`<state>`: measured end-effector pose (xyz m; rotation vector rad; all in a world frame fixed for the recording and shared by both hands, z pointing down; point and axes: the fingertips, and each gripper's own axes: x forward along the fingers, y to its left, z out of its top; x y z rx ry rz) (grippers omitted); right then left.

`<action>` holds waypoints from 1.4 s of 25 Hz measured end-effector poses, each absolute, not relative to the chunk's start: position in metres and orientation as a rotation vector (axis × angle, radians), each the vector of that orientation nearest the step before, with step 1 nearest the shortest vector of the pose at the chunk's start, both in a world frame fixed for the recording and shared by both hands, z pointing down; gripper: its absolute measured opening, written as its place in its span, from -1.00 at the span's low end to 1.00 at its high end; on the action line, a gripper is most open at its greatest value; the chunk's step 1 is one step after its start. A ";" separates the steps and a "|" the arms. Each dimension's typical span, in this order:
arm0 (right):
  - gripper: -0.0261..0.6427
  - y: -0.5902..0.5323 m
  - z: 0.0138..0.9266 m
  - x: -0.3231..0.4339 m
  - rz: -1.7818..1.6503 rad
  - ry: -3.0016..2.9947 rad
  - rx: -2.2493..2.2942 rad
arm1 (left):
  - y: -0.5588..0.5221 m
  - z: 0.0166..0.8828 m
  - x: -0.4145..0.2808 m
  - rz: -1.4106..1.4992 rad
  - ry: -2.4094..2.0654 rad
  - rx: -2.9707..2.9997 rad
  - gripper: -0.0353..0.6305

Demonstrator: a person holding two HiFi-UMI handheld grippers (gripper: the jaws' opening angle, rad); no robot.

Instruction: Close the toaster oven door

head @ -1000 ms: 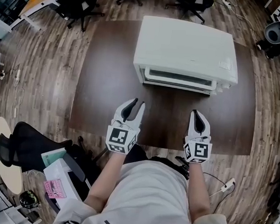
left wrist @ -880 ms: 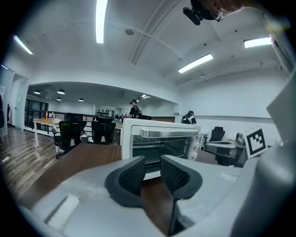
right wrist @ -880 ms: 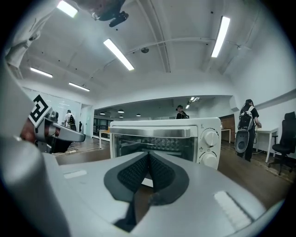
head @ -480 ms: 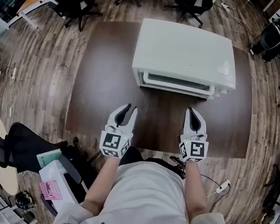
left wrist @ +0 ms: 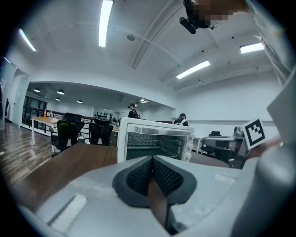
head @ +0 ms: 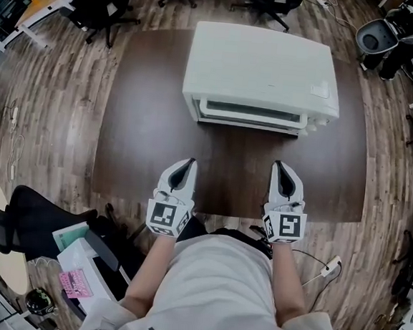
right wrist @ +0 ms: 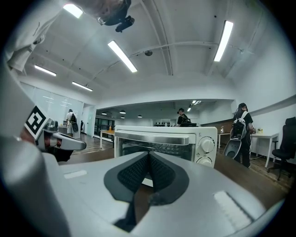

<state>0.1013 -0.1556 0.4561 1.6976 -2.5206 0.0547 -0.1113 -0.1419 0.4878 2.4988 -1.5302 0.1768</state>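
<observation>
The white toaster oven (head: 261, 68) stands at the far side of the brown table (head: 142, 123). Its glass door (head: 248, 115) stands upright against the front, handle along the top. In the left gripper view the oven (left wrist: 155, 141) is straight ahead; the right gripper view shows the oven (right wrist: 164, 141) with its knobs on the right. My left gripper (head: 186, 165) hovers near the table's front edge, shut, nothing in it. My right gripper (head: 279, 167) is level with it, also shut and empty. Both are well short of the oven.
Office chairs (head: 106, 1) stand beyond the table's far edge. A black chair (head: 29, 217) and a cluttered box (head: 83, 258) sit at the lower left on the wood floor. A white plug (head: 333, 266) lies on the floor at the lower right. People stand in the background.
The left gripper's jaws have gone from apart to shut. Both grippers have drawn back a little toward the table's front edge.
</observation>
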 end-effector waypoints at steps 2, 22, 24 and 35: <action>-0.92 -0.150 0.456 0.105 0.056 -2.513 1.708 | -0.138 0.488 -0.108 0.174 -1.525 2.513 -0.88; -0.92 -0.124 0.453 0.115 0.053 -2.485 1.718 | -0.121 0.486 -0.108 0.185 -1.550 2.515 -0.88; -0.93 -0.125 0.454 0.115 0.054 -2.486 1.715 | -0.122 0.486 -0.109 0.185 -1.552 2.513 -0.88; -0.93 -0.123 0.457 0.117 0.064 -2.475 1.719 | -0.122 0.488 -0.108 0.188 -1.546 2.512 -0.88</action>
